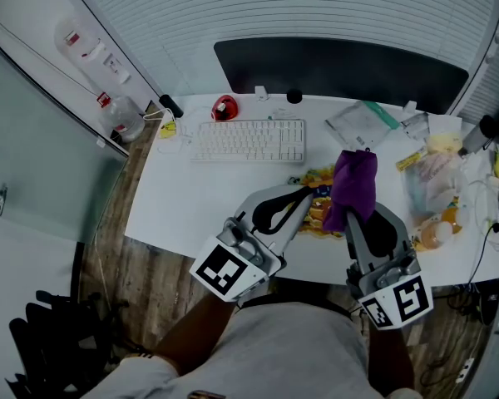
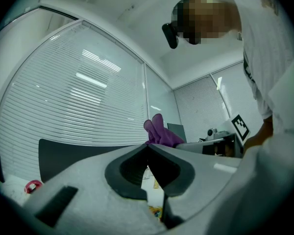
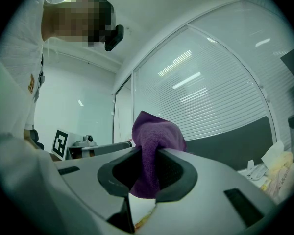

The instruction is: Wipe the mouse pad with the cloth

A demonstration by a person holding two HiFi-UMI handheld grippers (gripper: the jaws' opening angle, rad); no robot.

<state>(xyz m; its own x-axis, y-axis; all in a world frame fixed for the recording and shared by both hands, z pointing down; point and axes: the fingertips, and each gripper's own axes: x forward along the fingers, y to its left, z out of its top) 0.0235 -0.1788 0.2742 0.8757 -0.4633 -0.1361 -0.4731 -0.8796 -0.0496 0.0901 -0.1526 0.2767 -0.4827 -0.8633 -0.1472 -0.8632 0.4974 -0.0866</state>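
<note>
Purple cloth (image 3: 154, 136) first, nearest of all, clamped mid-fold in the right gripper (image 3: 147, 153). Jaws closed tight on the fabric, a bunched tuft poking out past the tips and a tail hanging through behind. Gripped that way, probably, to leave a soft wad forward for rubbing. Alongside, left gripper (image 2: 148, 148) with tips pressed together and nothing between them; free, at a guess, to steady things later. Both held up close to the body, noses raised, above the near edge of the white desk (image 1: 170, 198) rather than down on it.

Just under and between the two tips, from the head view: a patterned yellow-and-orange mouse pad (image 1: 316, 210), flat on the desk, partly hidden by the cloth and the grippers. Not touched by the cloth as far as can be judged, so no wiping under way yet. Next, likely, lowering the wad onto the pad.

Further off, a white keyboard (image 1: 249, 140), well clear of the pad, and a small red object (image 1: 224, 106) beyond it. To the right, a heap of plastic bags and packets (image 1: 432, 169) near the pad's right side — worth minding on wide strokes. Last, a dark panel (image 1: 341, 69) against slatted blinds (image 1: 316, 7).
</note>
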